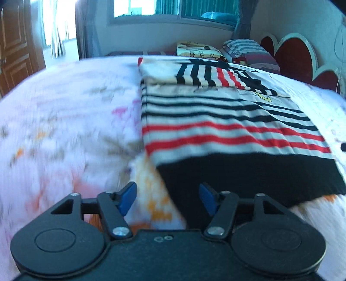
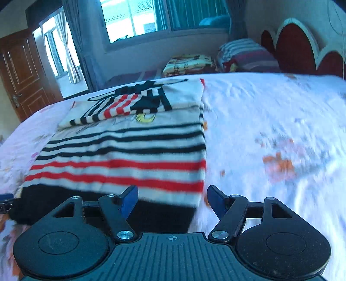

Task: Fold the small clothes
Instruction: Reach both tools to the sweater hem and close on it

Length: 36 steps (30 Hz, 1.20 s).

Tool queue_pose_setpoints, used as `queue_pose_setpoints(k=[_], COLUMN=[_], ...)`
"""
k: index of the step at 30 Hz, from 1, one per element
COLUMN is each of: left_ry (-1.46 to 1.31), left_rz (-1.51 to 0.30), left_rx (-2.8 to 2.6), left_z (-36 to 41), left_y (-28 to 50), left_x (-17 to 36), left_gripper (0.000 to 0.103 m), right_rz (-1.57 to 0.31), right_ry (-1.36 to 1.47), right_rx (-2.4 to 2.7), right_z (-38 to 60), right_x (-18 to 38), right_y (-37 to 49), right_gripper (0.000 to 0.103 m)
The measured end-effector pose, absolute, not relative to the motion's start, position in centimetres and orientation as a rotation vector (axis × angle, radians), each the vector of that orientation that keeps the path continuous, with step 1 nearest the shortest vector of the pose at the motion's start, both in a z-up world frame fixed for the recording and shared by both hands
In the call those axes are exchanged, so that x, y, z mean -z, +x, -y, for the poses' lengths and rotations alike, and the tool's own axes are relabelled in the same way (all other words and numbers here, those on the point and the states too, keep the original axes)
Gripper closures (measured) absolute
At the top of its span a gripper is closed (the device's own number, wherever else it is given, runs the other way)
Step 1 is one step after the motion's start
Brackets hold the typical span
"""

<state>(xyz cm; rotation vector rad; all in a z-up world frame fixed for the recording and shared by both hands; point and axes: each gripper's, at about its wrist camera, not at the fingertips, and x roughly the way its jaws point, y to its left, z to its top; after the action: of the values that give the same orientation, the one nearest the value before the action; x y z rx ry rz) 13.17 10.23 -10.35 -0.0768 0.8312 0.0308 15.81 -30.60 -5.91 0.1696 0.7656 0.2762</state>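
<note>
A small striped shirt [image 1: 227, 121] lies flat on the floral bedsheet [image 1: 64, 112], white with black and red stripes and a black hem band [image 1: 248, 175] nearest me. Its sleeves are folded in over the chest [image 1: 207, 73]. My left gripper [image 1: 168, 198] hovers at the hem's left corner, blue pads apart, nothing pressed between them. In the right wrist view the same shirt [image 2: 129, 151] fills the left half. My right gripper [image 2: 173, 202] stands open over the hem's right corner [image 2: 173, 214], which shows through the gap between the pads.
A striped pillow [image 1: 250, 51] and a folded printed blanket [image 1: 199, 49] lie at the far end, by the red scalloped headboard [image 1: 296, 56]. Bare sheet [image 2: 270, 129] stretches right of the shirt. A wooden door [image 2: 19, 73] and a window [image 2: 134, 19] are beyond the bed.
</note>
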Motion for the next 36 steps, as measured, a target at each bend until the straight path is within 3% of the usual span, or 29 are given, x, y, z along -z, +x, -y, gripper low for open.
queue_pose_setpoints(k=[3,5,7,11,17,27,29,33,36], left_ry=[-0.259,-0.39,-0.506,-0.662,-0.677,-0.728,-0.717,-0.743,-0.748], left_rz=[-0.844,-0.849,-0.857,-0.867,-0.86,-0.837,-0.837,-0.829,-0.833], left_rx=[0.012,0.059,0.096,0.16,0.165,0.206,0.23,0.24,0.225], left_z=[-11.8,-12.7,-13.6,-14.6,-14.3,-14.8,-14.7,-14.9,-14.9], left_y=[11.9,11.4,11.5,12.7,14.9,16.6,16.1,16.1,16.6], left_x=[10.6,11.0,11.6,12.8,13.1,13.9,14.0,14.4,14.4], left_gripper=[0.046,0.046,0.046,0.047,0.049,0.061,0.061,0.059,0.065], right_rz=[-0.797,-0.83,-0.859,-0.907,-0.905,-0.914,-0.937,-0.943,-0.968], right_ry=[0.258,0.331,0.411,0.532,0.643,0.726,0.722,0.747,0.737], right_rx=[-0.298,-0.302,-0.303,-0.302,-0.327,-0.386,-0.415,-0.43,-0.419], right_z=[31.7,32.4,33.3,34.8,35.8,36.0,35.8,35.9,35.7], right_x=[6.3,6.9,7.6,9.0,10.3,11.3,11.4,11.9,11.9], right_y=[14.1,13.7,13.6,14.2,16.5,18.4,17.7,16.8,17.4], right_gripper=[0.037,0.052,0.056,0.056,0.056,0.057,0.068,0.073,0.094])
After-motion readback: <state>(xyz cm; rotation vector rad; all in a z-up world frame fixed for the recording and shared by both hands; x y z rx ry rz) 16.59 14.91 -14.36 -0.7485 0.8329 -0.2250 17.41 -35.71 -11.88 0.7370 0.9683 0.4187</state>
